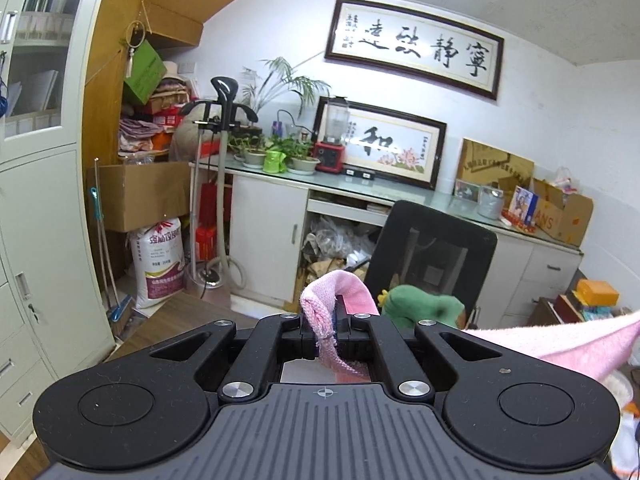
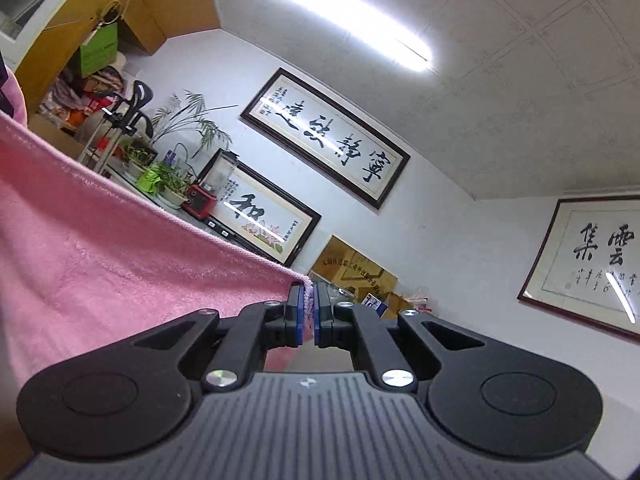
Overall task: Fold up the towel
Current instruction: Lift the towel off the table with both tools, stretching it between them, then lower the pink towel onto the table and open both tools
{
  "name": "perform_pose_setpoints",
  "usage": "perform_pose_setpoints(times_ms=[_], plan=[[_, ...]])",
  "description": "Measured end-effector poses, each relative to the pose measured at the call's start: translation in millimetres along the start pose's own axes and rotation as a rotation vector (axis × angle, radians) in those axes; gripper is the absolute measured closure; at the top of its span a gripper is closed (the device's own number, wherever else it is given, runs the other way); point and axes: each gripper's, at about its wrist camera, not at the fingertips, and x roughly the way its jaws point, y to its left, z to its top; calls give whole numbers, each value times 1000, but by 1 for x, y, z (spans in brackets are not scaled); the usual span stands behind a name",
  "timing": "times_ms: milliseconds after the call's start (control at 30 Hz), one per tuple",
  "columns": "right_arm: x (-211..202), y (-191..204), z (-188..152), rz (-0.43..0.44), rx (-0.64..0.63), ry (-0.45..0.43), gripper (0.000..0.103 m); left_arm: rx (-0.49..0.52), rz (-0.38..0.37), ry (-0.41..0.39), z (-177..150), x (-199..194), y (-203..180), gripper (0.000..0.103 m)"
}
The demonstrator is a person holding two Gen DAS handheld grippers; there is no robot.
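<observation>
The left gripper [image 1: 325, 330] is clenching one corner of the single pink towel [image 1: 576, 340], its jaws pressed tight on the bunched hem, which is poking up above the fingertips and trailing back down between the two black linkage arms. From there the cloth is stretching off to the right as a taut pink band, held up in the air.

The right gripper [image 2: 307, 312] is pinching another corner of the same towel [image 2: 100, 248]; its jaws, lined with two blue pads [image 2: 295, 316], are closing on a thin fold of fabric, and the sheet is spreading away to the left, filling that side of the right wrist view. This gripper is tilting upward toward the ceiling and its one long light tube [image 2: 328, 12].

Just beyond the left gripper, one green plush toy [image 1: 424, 306] is sitting in front of one black office chair [image 1: 432, 256]. Behind the chair a long white surface [image 1: 400, 192] is running along the wall, carrying several potted plants [image 1: 280, 152], one red-based blender [image 1: 334, 136] and one open cardboard box [image 1: 564, 212] at its right end. One framed lotus picture [image 1: 384, 144] is leaning on that surface.

Higher on the back wall one long calligraphy frame [image 1: 414, 48] is hanging; the right wrist view is showing a further calligraphy frame [image 2: 592, 264] on the side wall, making three frames. At the far left, one garment steamer [image 1: 224, 120] is standing beside one printed white sack [image 1: 158, 260].
</observation>
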Motion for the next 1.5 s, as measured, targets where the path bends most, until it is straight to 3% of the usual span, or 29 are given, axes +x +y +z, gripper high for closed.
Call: perform_pose_setpoints(times_ms=[200, 233, 400, 500, 667, 800, 900, 1067, 1167, 1200, 1300, 1367, 1433, 1500], plan=[[-75, 23, -60, 209, 27, 94, 98, 64, -19, 122, -95, -23, 22, 98], [-99, 31, -81, 263, 30, 131, 98, 91, -19, 161, -126, -29, 28, 98], [-170, 56, -138, 358, 53, 230, 98, 116, -60, 328, -203, -48, 43, 97], [-201, 62, -163, 399, 82, 278, 98, 144, -57, 346, -232, -63, 45, 97], [-231, 62, -186, 450, 114, 351, 97, 192, -69, 350, -251, -81, 42, 91], [-246, 47, -200, 520, 159, 400, 85, 237, -40, 371, -262, -83, 41, 83], [-256, 27, -204, 559, 221, 415, 85, 226, -22, 350, -260, -84, 49, 77], [-261, -18, -188, 620, 423, 369, 82, 195, -36, 295, -260, -93, 59, 77], [-248, -26, -170, 663, 515, 345, 65, 211, -58, 258, -262, -100, 54, 76], [-242, -25, -169, 669, 522, 349, 59, 234, -39, 222, -261, -106, 48, 75], [-219, -6, -152, 724, 516, 366, 59, 231, 26, 200, -260, -104, 48, 74], [-207, 9, -142, 770, 504, 375, 59, 206, 30, 198, -256, -100, 56, 74], [-188, 29, -129, 847, 509, 406, 59, 186, -30, 224, -255, -98, 60, 74], [-170, 45, -119, 892, 535, 446, 59, 195, -171, 246, -258, -101, 58, 74]])
